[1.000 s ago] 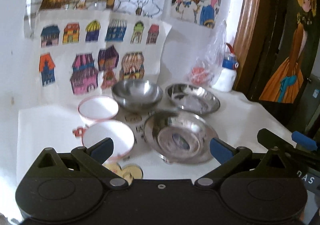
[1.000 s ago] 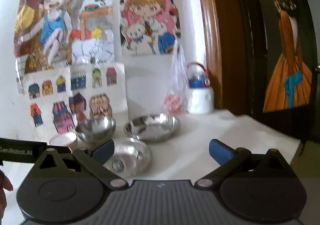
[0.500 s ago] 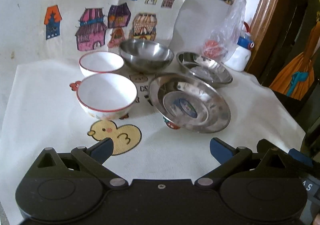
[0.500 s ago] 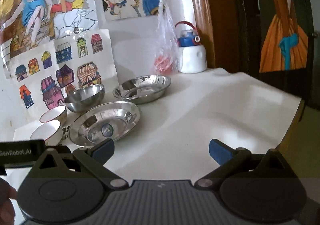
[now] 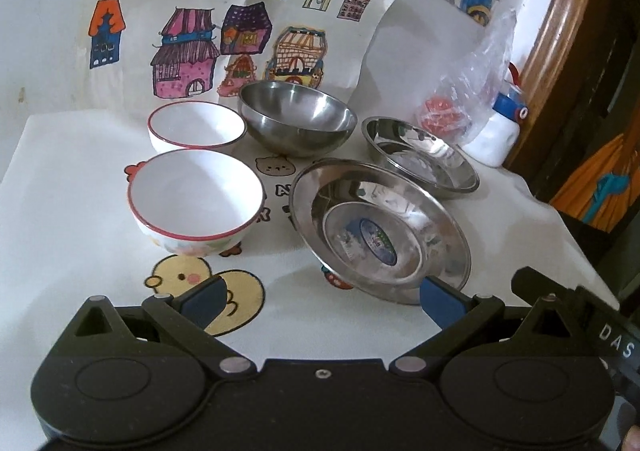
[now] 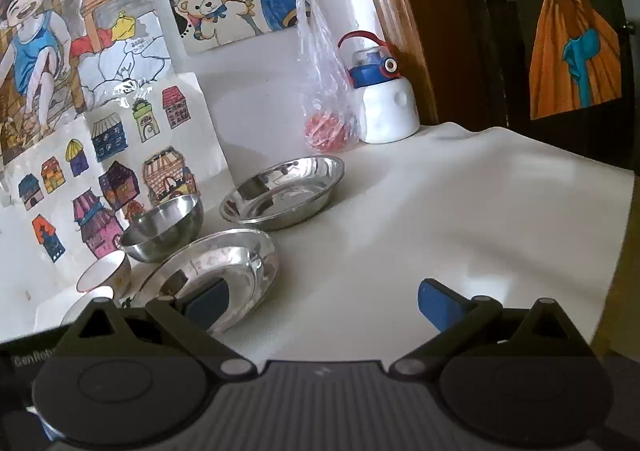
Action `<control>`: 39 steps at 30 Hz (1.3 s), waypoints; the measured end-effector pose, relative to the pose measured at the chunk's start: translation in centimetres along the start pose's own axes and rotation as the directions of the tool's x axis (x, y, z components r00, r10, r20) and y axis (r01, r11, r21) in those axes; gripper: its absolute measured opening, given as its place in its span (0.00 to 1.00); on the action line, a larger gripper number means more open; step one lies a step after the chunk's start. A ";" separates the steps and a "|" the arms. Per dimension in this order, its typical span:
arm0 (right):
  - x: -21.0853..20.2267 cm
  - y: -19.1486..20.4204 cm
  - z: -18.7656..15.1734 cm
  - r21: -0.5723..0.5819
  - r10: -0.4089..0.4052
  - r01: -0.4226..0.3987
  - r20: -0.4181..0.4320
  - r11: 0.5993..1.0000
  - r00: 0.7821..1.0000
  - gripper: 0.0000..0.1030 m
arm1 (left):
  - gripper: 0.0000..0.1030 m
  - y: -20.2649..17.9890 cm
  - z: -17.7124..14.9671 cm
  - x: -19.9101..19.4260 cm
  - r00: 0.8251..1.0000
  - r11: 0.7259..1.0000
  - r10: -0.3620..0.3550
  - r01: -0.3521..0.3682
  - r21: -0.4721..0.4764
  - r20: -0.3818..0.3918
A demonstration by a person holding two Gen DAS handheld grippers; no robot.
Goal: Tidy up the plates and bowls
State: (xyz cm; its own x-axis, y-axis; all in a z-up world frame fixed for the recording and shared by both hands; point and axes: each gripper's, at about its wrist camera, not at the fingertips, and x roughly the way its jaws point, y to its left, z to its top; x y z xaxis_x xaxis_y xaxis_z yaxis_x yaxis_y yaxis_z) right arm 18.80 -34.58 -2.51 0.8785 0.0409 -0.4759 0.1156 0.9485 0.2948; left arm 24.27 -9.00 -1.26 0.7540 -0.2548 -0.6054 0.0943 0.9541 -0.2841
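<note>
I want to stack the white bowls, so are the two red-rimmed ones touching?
Apart. The left wrist view shows a strip of cloth between the near white bowl and the far white bowl.

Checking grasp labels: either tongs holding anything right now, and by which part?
Nothing held. Left tongs and right tongs are both open and empty, short of the near steel plate.

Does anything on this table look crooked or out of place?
Yes. The near steel plate sits tilted, its near rim appearing raised off the cloth, unlike the far steel plate, which lies flat. What props it cannot be seen. Nothing looks spilled or broken.
</note>
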 end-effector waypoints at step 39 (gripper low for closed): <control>6.8 0.4 0.7 0.105 0.181 -0.170 -0.103 0.980 0.978 0.22 | 0.36 0.6 -0.5 1.9 0.993 0.999 -0.026 0.030 -0.028 0.111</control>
State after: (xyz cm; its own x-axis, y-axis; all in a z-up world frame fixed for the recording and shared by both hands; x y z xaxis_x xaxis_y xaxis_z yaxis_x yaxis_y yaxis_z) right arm 25.10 -34.16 -5.09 0.8323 0.2443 -0.4976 0.0124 0.8892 0.4574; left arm 25.41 -8.99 -2.92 0.8189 -0.2609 -0.5113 0.0985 0.9414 -0.3226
